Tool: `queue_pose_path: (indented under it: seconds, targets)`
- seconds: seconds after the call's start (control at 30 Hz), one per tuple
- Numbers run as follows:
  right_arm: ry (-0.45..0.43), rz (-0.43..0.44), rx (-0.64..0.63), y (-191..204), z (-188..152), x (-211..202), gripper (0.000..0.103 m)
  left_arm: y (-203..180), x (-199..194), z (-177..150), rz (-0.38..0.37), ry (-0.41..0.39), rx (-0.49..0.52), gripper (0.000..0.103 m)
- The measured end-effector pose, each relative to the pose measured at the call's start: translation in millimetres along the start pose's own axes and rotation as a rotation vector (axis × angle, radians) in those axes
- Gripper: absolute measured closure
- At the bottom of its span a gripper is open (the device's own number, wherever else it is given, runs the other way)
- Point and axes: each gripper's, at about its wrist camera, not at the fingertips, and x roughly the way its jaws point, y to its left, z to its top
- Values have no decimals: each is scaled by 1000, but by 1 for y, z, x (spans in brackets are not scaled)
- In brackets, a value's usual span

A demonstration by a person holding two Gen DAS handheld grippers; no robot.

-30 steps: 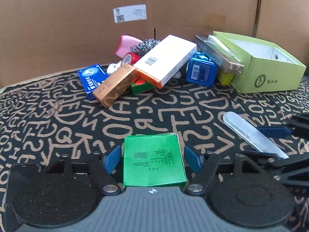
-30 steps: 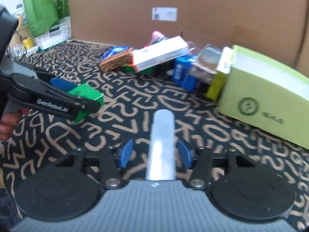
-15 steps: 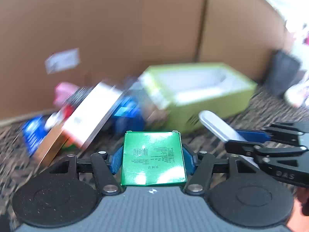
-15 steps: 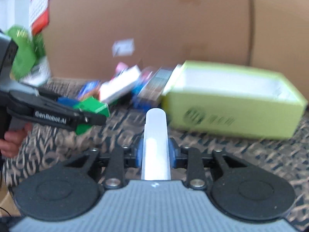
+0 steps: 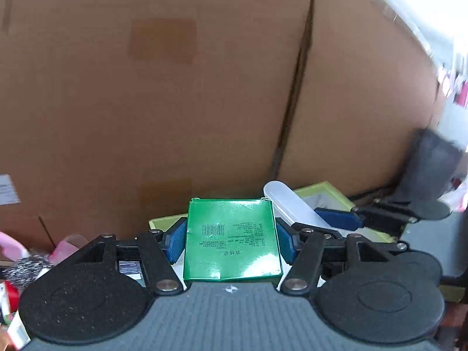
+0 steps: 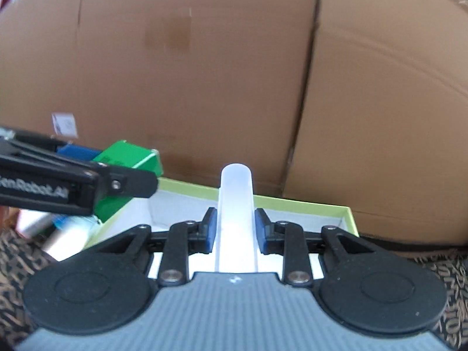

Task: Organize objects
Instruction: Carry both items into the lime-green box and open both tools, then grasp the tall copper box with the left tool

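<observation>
My left gripper (image 5: 231,241) is shut on a flat green box (image 5: 231,239) and holds it in the air over the near-left part of the open lime-green box (image 5: 333,193). My right gripper (image 6: 236,228) is shut on a long frosted white plastic case (image 6: 236,213) above the same lime-green box (image 6: 292,203), whose white inside shows below. The green box (image 6: 128,155) and left gripper show at the left of the right wrist view. The white case (image 5: 292,207) and right gripper show at the right of the left wrist view.
A tall brown cardboard wall (image 5: 204,87) stands right behind the lime-green box. A pile of small items, with a pink thing (image 5: 8,248) and a steel scourer (image 5: 26,266), lies to the left. The letter-patterned cloth (image 6: 438,266) covers the table.
Both grippers closed on their objects, lifted them off the cloth and moved right and forward to above the lime-green box. The pile of items has slid to the left edge of view.
</observation>
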Motion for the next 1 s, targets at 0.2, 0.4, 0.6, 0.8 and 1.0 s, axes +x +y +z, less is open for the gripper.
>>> queue_pose_path:
  seconds: [0.2, 0.4, 0.6, 0.8, 1.0]
  targets:
    - [104, 48, -51, -1, -12, 47, 76, 8, 33, -15, -37, 48, -58, 36]
    - [133, 48, -37, 7, -29, 62, 20, 10, 25, -20, -43, 37, -107, 11]
    - [37, 26, -16, 12, -28, 26, 4, 11, -6, -16, -18, -62, -91, 9]
    - [-93, 32, 42, 24, -39, -33, 0, 14, -84, -41, 33, -171, -127, 8]
    - [-151, 103, 69, 61, -82, -77, 0, 31, -133, -103, 123, -152, -192, 6]
